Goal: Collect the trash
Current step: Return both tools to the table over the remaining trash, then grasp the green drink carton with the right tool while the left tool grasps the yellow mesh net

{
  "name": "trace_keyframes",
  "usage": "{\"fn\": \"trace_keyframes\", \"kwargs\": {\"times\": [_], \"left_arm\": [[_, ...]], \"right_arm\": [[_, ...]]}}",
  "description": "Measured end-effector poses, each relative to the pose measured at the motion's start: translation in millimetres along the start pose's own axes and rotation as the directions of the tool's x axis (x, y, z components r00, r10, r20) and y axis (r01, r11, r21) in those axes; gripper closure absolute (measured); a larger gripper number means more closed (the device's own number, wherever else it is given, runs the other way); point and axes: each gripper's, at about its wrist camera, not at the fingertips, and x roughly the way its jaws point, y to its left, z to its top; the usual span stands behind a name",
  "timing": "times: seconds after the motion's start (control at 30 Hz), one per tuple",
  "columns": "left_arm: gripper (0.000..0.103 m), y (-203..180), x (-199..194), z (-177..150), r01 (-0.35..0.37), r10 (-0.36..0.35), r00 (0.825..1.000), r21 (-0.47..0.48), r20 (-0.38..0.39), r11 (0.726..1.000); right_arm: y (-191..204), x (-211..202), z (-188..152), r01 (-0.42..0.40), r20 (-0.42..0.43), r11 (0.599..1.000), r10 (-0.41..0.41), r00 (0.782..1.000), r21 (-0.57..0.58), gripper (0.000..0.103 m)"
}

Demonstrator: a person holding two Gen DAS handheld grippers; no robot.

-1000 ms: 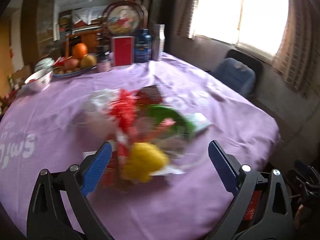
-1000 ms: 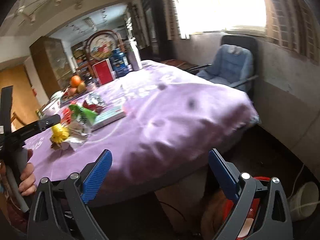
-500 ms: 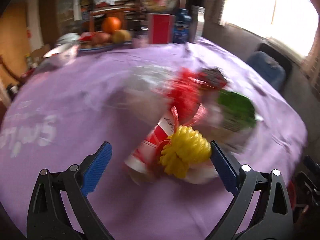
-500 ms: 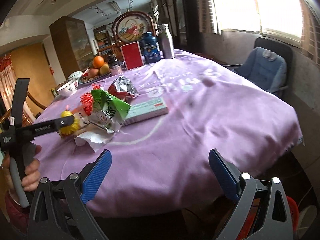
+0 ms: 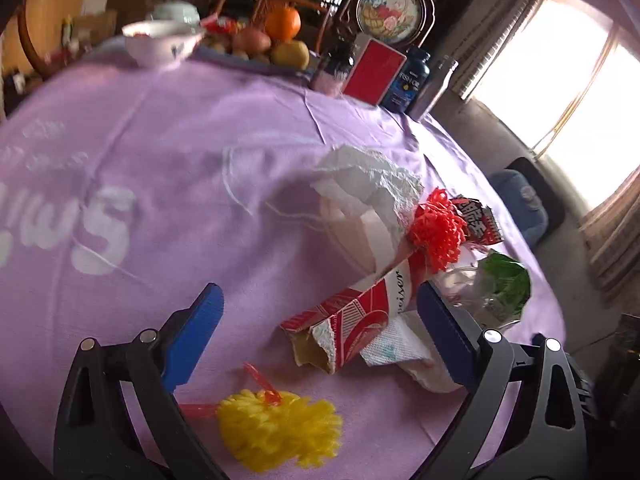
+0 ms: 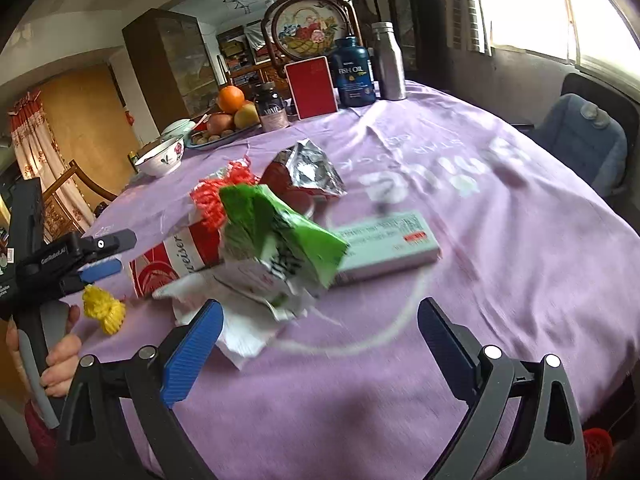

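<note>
A pile of trash lies on the purple tablecloth. It has a yellow foam net, a crushed red-and-white paper cup, a red foam net, white tissue, a green wrapper and a red snack packet. My left gripper is open and empty, right above the yellow net and the cup. My right gripper is open and empty, just short of the green wrapper, white tissue and a flat pale box. A foil packet lies behind.
At the table's far side stand a fruit plate, a white bowl, a red box, a fish oil bottle, a dark jar and a metal bottle. A blue chair stands to the right.
My left gripper has moved forward and swung left over the pile, so the yellow net now lies near its base. My right gripper has moved up and in over the table toward the green wrapper.
</note>
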Motion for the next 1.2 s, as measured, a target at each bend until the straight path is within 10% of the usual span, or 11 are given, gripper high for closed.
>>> {"fn": "trace_keyframes", "kwargs": {"times": [0.8,1.03,1.2], "left_arm": [[0.01,-10,-6,-4,0.017,-0.018,0.999,0.056,0.033,0.998],[0.01,-10,-10,-6,-0.002,0.0,0.999,0.055,0.043,0.998],[0.01,-6,-30,-17,-0.046,0.041,0.997,0.072,0.063,0.996]], "right_arm": [[13,47,35,-0.021,-0.03,0.999,0.022,0.999,0.026,0.007],[17,39,34,-0.059,0.003,0.998,0.059,0.998,0.006,0.041],[19,20,32,-0.039,0.053,0.999,0.04,0.998,-0.015,0.041]]}}
